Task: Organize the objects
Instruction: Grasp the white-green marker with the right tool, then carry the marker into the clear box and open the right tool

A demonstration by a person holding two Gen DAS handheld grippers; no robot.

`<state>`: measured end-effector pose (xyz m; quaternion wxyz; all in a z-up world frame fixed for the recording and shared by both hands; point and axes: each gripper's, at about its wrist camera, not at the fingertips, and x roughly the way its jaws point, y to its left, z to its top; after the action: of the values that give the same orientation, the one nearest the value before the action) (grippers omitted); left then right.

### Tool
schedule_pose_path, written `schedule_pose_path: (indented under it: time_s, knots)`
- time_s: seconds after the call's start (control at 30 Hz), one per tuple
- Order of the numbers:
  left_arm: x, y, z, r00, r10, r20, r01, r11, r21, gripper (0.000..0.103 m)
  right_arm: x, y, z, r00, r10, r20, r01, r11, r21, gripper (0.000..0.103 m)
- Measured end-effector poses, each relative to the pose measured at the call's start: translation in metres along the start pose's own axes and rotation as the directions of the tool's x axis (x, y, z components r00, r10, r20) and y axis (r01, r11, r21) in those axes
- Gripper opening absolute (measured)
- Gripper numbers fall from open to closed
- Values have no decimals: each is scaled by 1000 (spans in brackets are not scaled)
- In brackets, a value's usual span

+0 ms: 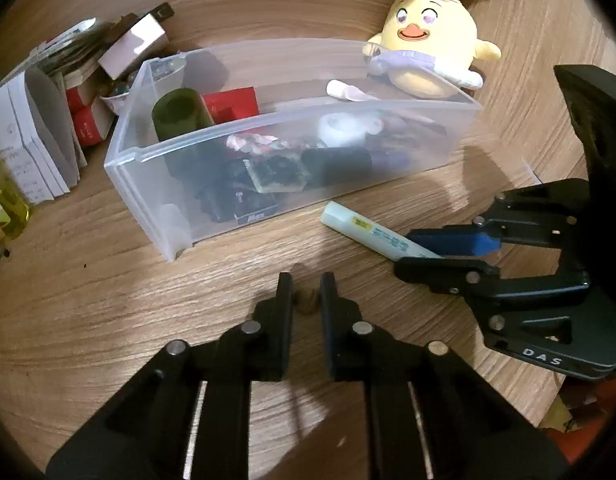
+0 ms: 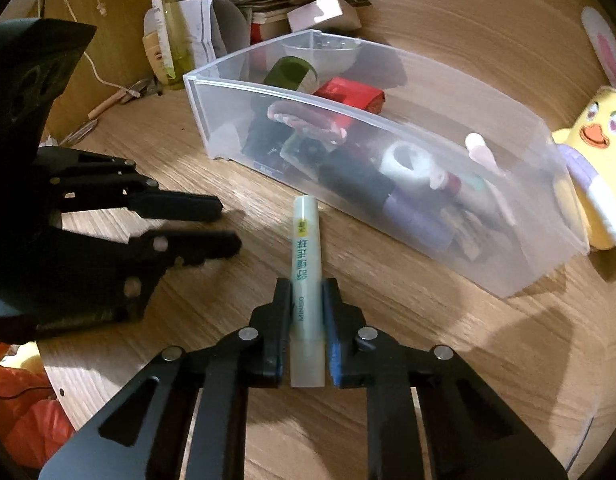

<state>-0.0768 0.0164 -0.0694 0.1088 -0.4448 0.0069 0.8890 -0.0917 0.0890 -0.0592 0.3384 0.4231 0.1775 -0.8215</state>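
desk (image 1: 108,300): wood grain, matt | bin (image 1: 460,104): frosted clear plastic, smooth | tube (image 2: 307,264): pale plastic, satin | chick (image 1: 436,48): yellow plush cloth | fingers (image 2: 282,320): black matt plastic, metal pins

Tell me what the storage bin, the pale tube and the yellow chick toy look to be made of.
Storage bin: translucent frosted plastic, likely rigid; contents show blurred through its walls.
Pale tube: smooth, pale green, semi-matte plastic with printed text, shut between the pads of the right hand-held gripper.
Yellow chick toy: soft plush fabric, fuzzy surface, printed or stitched face.
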Motion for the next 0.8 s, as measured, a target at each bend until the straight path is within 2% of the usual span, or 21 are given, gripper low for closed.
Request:
schedule_pose_path:
  time_s: [0.37, 0.8]
  knots:
    - [-16, -2, -1, 999, 12, 47, -11, 1000, -18, 12, -26, 3, -10, 998, 21, 67, -25, 998, 52, 14]
    - [-63, 1, 15, 981, 30, 191, -21, 999, -49, 12, -70, 4, 3, 981, 5, 193, -18, 998, 64, 14]
